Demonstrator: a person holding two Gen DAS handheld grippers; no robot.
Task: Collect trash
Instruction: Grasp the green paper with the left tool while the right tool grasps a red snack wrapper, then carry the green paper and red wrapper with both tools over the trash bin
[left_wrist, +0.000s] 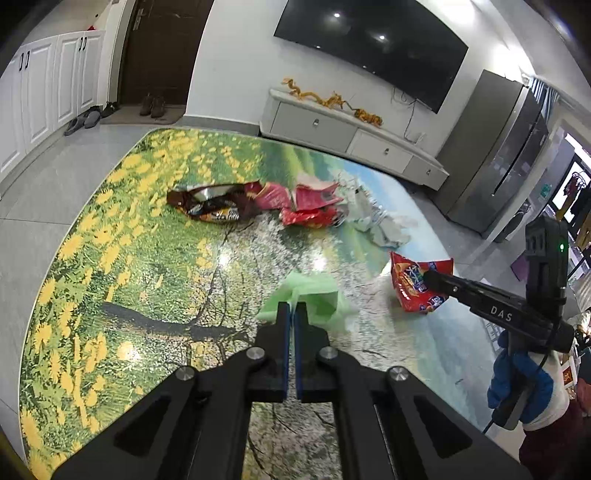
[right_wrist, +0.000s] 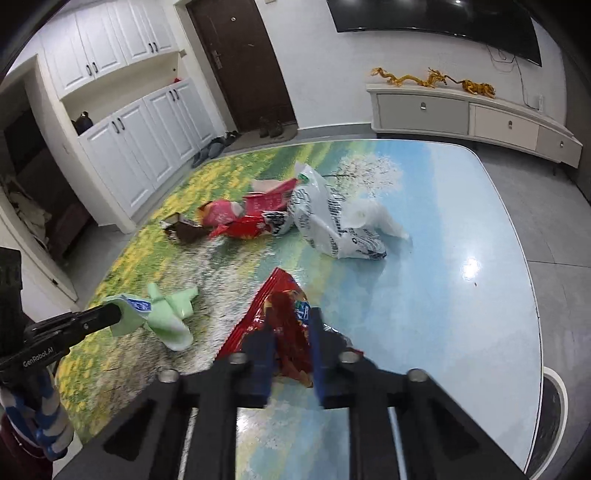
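My left gripper (left_wrist: 293, 308) is shut on a light green wrapper (left_wrist: 317, 295) and holds it just above the table; it also shows in the right wrist view (right_wrist: 166, 314). My right gripper (right_wrist: 293, 325) is shut on a red snack bag (right_wrist: 280, 306), also seen in the left wrist view (left_wrist: 417, 280). Farther back lie a brown wrapper (left_wrist: 210, 206), red and pink wrappers (left_wrist: 303, 205) and a white printed plastic bag (right_wrist: 332, 221).
The table (right_wrist: 461, 221) has a glossy landscape print and a rounded edge. Beyond it stand a low TV cabinet (right_wrist: 472, 114), a wall TV (left_wrist: 373, 48), a grey fridge (left_wrist: 506, 155), white cupboards (right_wrist: 140, 147) and a dark door (right_wrist: 243, 62).
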